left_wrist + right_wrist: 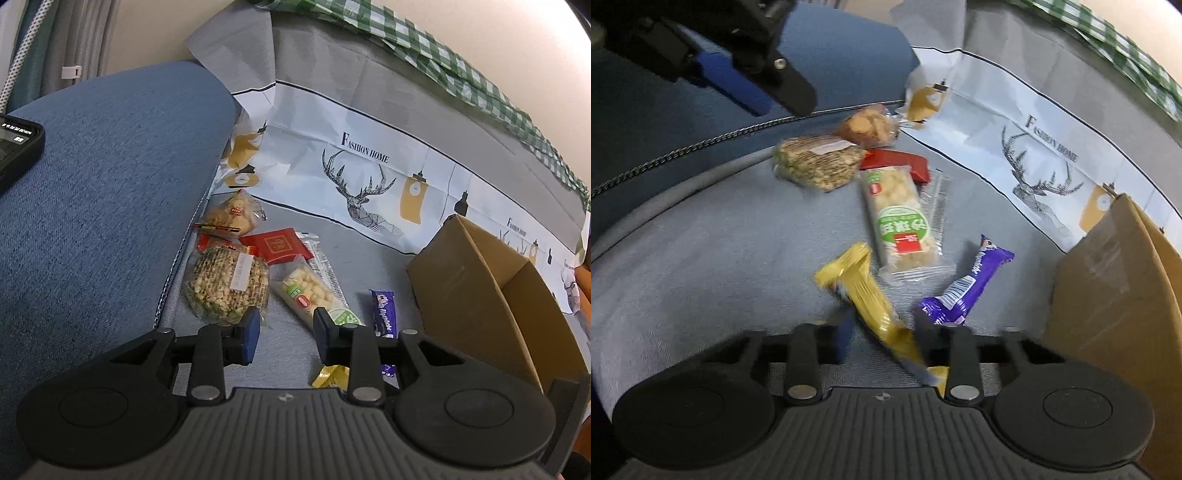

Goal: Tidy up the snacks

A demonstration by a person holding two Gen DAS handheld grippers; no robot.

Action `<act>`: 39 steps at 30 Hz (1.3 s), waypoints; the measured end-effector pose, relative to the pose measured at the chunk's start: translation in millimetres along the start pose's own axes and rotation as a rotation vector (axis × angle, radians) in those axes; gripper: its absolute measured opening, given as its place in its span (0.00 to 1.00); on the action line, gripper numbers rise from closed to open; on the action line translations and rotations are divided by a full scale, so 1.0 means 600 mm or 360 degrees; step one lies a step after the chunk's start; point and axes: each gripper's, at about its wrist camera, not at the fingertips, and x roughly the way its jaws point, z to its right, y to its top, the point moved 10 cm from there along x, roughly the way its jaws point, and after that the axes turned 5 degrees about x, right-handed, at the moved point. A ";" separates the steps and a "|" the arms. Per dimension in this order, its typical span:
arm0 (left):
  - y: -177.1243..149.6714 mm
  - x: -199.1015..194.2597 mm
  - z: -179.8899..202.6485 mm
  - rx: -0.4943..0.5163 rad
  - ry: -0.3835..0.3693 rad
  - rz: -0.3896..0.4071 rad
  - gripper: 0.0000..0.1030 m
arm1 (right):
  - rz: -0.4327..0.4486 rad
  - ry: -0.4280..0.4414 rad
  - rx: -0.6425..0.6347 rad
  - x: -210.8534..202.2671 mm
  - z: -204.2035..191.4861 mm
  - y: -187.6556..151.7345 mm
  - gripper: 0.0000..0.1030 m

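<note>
The open brown cardboard box point(1115, 295) stands right of the snacks on the grey cushion point(720, 258). The right gripper point(882, 336) pinches the yellow foil-wrapped bar point(864, 291) near one end; it could swing loose. The left gripper point(284, 332) hangs narrow, empty.

1. Six snack packets point(899, 218) lie left of the cardboard box point(1115, 295): yellow, purple, green-labelled, red, round rice cake, pastry.
2. One cardboard box.
3. Two grippers point(882, 332), left of it too.
</note>
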 end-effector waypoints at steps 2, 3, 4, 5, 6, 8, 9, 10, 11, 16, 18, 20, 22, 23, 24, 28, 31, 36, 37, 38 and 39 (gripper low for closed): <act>-0.001 0.003 0.001 0.0004 0.0011 -0.0013 0.34 | 0.0005 0.0032 0.0031 -0.005 0.001 0.002 0.17; -0.002 0.005 0.001 0.0008 0.0017 -0.0021 0.34 | 0.0005 0.0052 0.0057 -0.008 0.002 0.003 0.17; -0.003 0.007 0.002 0.0012 0.0022 -0.0027 0.34 | 0.0002 0.0076 0.0088 -0.012 0.002 0.004 0.16; -0.003 0.010 0.002 0.0017 0.0030 -0.0033 0.34 | -0.0003 0.0099 0.0124 -0.016 0.003 0.004 0.15; -0.004 0.012 0.002 0.0023 0.0040 -0.0040 0.34 | -0.0012 0.0129 0.0183 -0.022 0.005 0.005 0.14; -0.006 0.018 0.003 0.0036 0.0064 -0.0055 0.34 | -0.0034 0.0196 0.0318 -0.034 0.011 0.006 0.14; -0.007 0.022 0.003 0.0045 0.0078 -0.0066 0.34 | -0.0042 0.0216 0.0372 -0.038 0.015 0.006 0.14; -0.008 0.026 0.003 0.0053 0.0091 -0.0075 0.34 | -0.0048 0.0235 0.0419 -0.042 0.019 0.004 0.14; -0.009 0.031 0.003 0.0063 0.0110 -0.0084 0.34 | -0.0051 0.0253 0.0458 -0.045 0.022 0.003 0.15; -0.010 0.062 0.009 0.0236 0.0271 -0.0095 0.47 | -0.0148 0.0296 0.0566 -0.029 0.027 -0.016 0.43; -0.010 0.078 0.016 0.0367 0.0359 -0.0080 0.53 | -0.0190 0.0323 0.0557 -0.023 0.018 -0.023 0.46; -0.012 0.094 0.021 0.0490 0.0430 -0.0061 0.65 | -0.0201 0.0318 0.0524 -0.020 0.013 -0.026 0.46; -0.016 0.113 0.025 0.0588 0.0498 -0.0056 0.71 | -0.0208 0.0311 0.0493 -0.018 0.009 -0.028 0.46; -0.018 0.123 0.025 0.0619 0.0520 -0.0066 0.71 | -0.0206 0.0309 0.0482 -0.018 0.009 -0.029 0.46; -0.022 0.133 0.024 0.0641 0.0545 -0.0082 0.71 | -0.0206 0.0309 0.0469 -0.018 0.008 -0.029 0.46; -0.028 0.163 0.010 0.0671 0.0629 -0.0126 0.71 | -0.0198 0.0298 0.0458 -0.020 0.016 -0.029 0.25; -0.031 0.178 0.002 0.0715 0.0691 -0.0136 0.73 | -0.0210 0.0311 0.0495 -0.023 0.023 -0.033 0.25; -0.025 0.188 0.006 0.0825 0.0751 -0.0081 0.61 | -0.0224 0.0327 0.0540 -0.040 0.032 -0.040 0.25; -0.024 0.187 0.005 0.0841 0.0775 -0.0082 0.57 | -0.0222 0.0322 0.0544 -0.043 0.034 -0.042 0.25; -0.025 0.185 0.004 0.0843 0.0785 -0.0085 0.48 | -0.0222 0.0318 0.0551 -0.046 0.035 -0.044 0.25; -0.022 0.181 0.004 0.0853 0.0797 -0.0072 0.43 | -0.0227 0.0319 0.0565 -0.048 0.035 -0.046 0.25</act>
